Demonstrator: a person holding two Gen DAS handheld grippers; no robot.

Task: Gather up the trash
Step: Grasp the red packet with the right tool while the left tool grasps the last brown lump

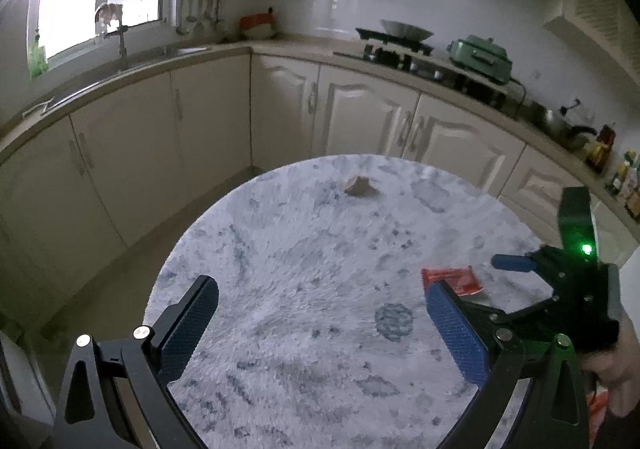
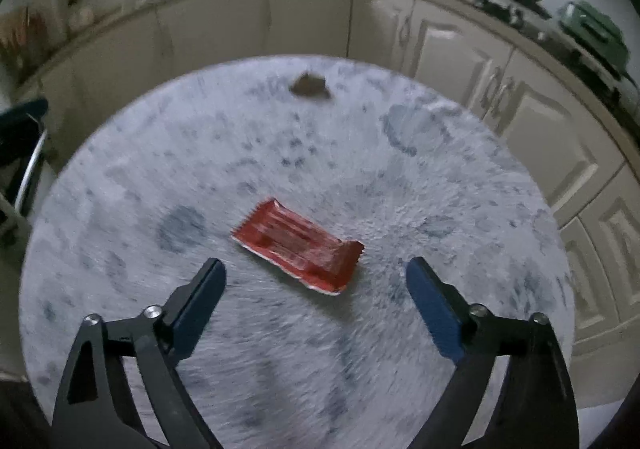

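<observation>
The right wrist view shows the whole red wrapper (image 2: 298, 247) lying flat on the round marbled tabletop (image 2: 460, 189). In the left wrist view the wrapper (image 1: 454, 279) is partly hidden behind that gripper's own right finger, and this view alone shows the right gripper (image 1: 472, 277) from the side, with a green light lit on its body and a bit of the person's hand (image 1: 618, 381) behind it.

The wrapper's long axis runs diagonally in the right view, from upper left to lower right, with a crimped end at each extreme. It lies just ahead of the right gripper (image 2: 316, 273), between the lines of its fingers but not touching either; the jaws stand wide apart.

The left gripper (image 1: 320, 303) hangs over bare tabletop, its jaws also wide apart and holding nothing.

A small brown scrap (image 2: 310, 87) sits near the far edge of the tabletop, well apart from the wrapper; both views show it (image 1: 360, 187), blurred.
</observation>
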